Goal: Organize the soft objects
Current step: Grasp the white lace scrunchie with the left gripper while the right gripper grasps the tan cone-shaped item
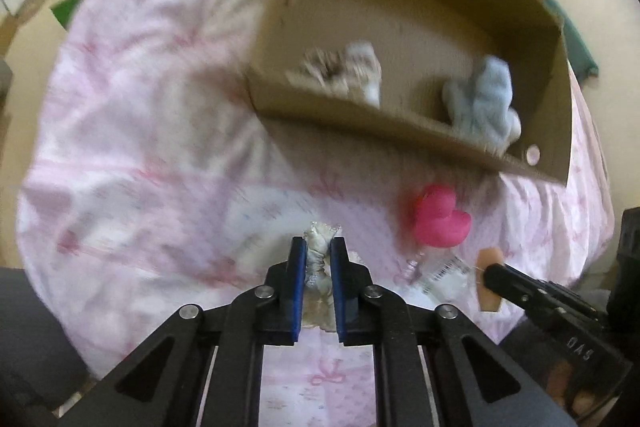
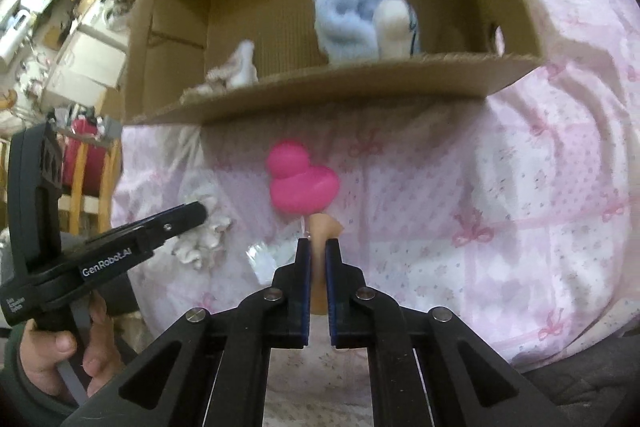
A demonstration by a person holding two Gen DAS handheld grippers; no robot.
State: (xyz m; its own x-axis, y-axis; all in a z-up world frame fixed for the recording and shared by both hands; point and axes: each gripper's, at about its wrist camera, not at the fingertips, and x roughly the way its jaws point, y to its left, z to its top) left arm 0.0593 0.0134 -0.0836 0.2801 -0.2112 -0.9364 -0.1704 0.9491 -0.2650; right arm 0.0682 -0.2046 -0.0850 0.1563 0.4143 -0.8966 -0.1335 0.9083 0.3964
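Observation:
My left gripper (image 1: pixel 319 247) is shut on a white lacy soft item (image 1: pixel 319 259), held over the pink sheet; it also shows in the right wrist view (image 2: pixel 204 231). My right gripper (image 2: pixel 318 247) is shut on a beige soft piece (image 2: pixel 326 227), also seen in the left wrist view (image 1: pixel 490 277). A pink rubber duck (image 2: pixel 300 183) lies on the sheet just ahead, also in the left wrist view (image 1: pixel 438 217). A cardboard box (image 2: pixel 360 83) beyond it holds a light blue plush (image 2: pixel 352 15) and a white patterned soft item (image 2: pixel 236 67).
A pink patterned bedsheet (image 2: pixel 520 207) covers the surface. A clear plastic wrapper with a barcode (image 1: pixel 442 273) lies beside the duck. Shelves with clutter (image 2: pixel 48 27) and a wooden chair with a red bag (image 2: pixel 86 163) stand at left.

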